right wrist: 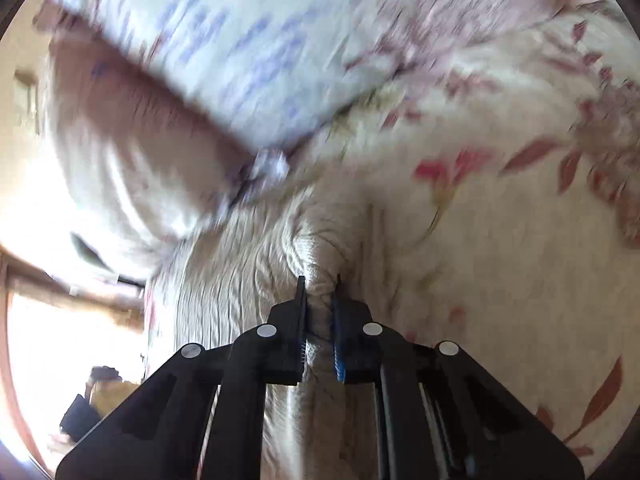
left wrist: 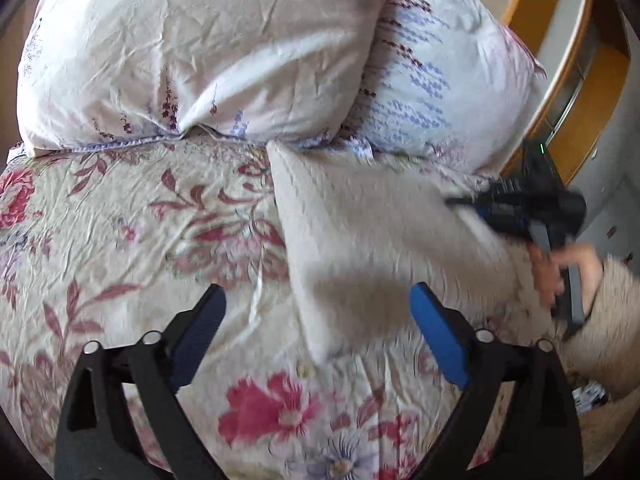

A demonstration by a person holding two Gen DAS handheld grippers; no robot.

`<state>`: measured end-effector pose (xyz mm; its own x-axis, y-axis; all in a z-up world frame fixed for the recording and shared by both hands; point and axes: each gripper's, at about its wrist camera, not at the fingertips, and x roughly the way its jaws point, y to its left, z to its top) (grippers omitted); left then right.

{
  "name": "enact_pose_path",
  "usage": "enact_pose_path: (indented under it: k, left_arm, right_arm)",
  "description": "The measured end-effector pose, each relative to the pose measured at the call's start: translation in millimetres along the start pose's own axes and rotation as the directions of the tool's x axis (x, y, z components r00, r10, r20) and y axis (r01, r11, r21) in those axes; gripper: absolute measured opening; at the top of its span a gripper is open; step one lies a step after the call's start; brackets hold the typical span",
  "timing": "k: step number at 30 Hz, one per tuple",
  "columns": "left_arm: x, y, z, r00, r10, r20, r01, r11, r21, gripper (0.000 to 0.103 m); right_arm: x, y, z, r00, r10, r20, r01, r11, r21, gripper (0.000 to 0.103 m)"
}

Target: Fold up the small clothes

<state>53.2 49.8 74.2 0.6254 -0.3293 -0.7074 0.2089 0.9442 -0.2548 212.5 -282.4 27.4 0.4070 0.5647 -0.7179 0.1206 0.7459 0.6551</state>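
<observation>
Pinching the cream garment [right wrist: 320,240], the right hand-held gripper [right wrist: 319,280] should carry it flat; left hand-held gripper [left wrist: 316,312], fingers apart, pins the bed-side fold.

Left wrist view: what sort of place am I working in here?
Most likely a bedroom, working on a bed. A floral bedspread covers the surface, two pillows lie at its far end, and the cream garment is spread on top, with wooden furniture beside the bed.

Cream knitted garment [left wrist: 360,232] spread on the floral-printed bedspread [left wrist: 132,240], two plump flower-print pillows [left wrist: 208,60] behind it, wooden bed frame [left wrist: 528,4] at far right beyond the pillows
</observation>
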Motion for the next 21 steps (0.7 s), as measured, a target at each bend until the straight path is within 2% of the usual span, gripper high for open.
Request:
enact_pose_path:
  k: [2, 4, 6, 8, 9, 11, 14, 15, 16, 18, 20, 21]
  left_arm:
    - [5.2, -7.3, -13.0, 0.999, 0.012, -0.031, -0.012, 1.0, 0.011, 0.096]
    - [11.8, -15.3, -21.2, 0.998, 0.027, -0.056, -0.026, 0.999, 0.018, 0.096]
    - [15.8, -17.3, -27.9, 0.996, 0.05, -0.07, -0.049, 0.999, 0.023, 0.097]
    - [21.6, -20.5, -29.8, 0.995, 0.06, -0.077, -0.058, 0.998, 0.021, 0.099]
    - [23.0, -21.3, -31.0, 0.995, 0.059, -0.08, -0.058, 0.998, 0.022, 0.1]
    - [26.2, -24.2, -31.9, 0.995, 0.061, -0.084, -0.059, 0.998, 0.032, 0.101]
    - [34.0, -29.8, -32.7, 0.993, 0.072, -0.099, -0.068, 0.997, 0.042, 0.101]
    - [37.2, -31.5, -33.5, 0.991, 0.082, -0.107, -0.078, 0.996, 0.041, 0.101]
    - [39.9, -32.5, -33.9, 0.989, 0.092, -0.115, -0.088, 0.995, 0.039, 0.101]
    - [45.8, -34.2, -35.5, 0.985, 0.111, -0.129, -0.107, 0.994, 0.032, 0.101]
    - [48.5, -35.4, -37.4, 0.983, 0.132, -0.13, -0.13, 0.991, 0.028, 0.101]
    - [49.0, -36.5, -38.2, 0.982, 0.143, -0.127, -0.14, 0.99, 0.031, 0.101]
  right_arm:
    - [1.4, -6.6, 10.0, 0.999, -0.045, 0.03, 0.043, 0.997, 0.065, 0.01]
    - [-3.1, 2.5, 6.8, 0.997, -0.073, 0.033, 0.072, 0.997, 0.03, 0.011]
    - [-20.0, 15.1, -3.6, 0.995, -0.067, 0.069, 0.069, 0.997, -0.032, 0.014]
    - [-47.0, 20.8, -17.3, 0.993, 0.055, 0.104, -0.046, 0.995, -0.094, 0.044]
    - [-55.8, 25.5, -27.9, 0.988, 0.102, 0.112, -0.089, 0.989, -0.118, 0.069]
    - [-61.2, 36.6, -53.1, 0.981, 0.177, 0.081, -0.161, 0.972, -0.172, 0.071]
    - [-60.2, 26.4, -81.3, 0.982, 0.19, -0.005, -0.188, 0.967, -0.172, 0.071]
    - [-50.8, 21.8, -90.6, 0.987, 0.16, -0.032, -0.164, 0.974, -0.16, 0.07]
    - [-34.2, 15.4, -100.2, 0.996, 0.065, -0.058, -0.073, 0.985, -0.154, 0.063]
    - [-32.1, 9.0, -110.6, 0.998, -0.046, -0.044, 0.038, 0.984, -0.175, 0.046]
    - [-44.5, 13.0, -119.4, 0.992, -0.121, 0.027, 0.124, 0.969, -0.213, 0.047]
    - [-52.7, 19.1, -126.4, 0.983, -0.17, 0.064, 0.18, 0.954, -0.24, 0.058]
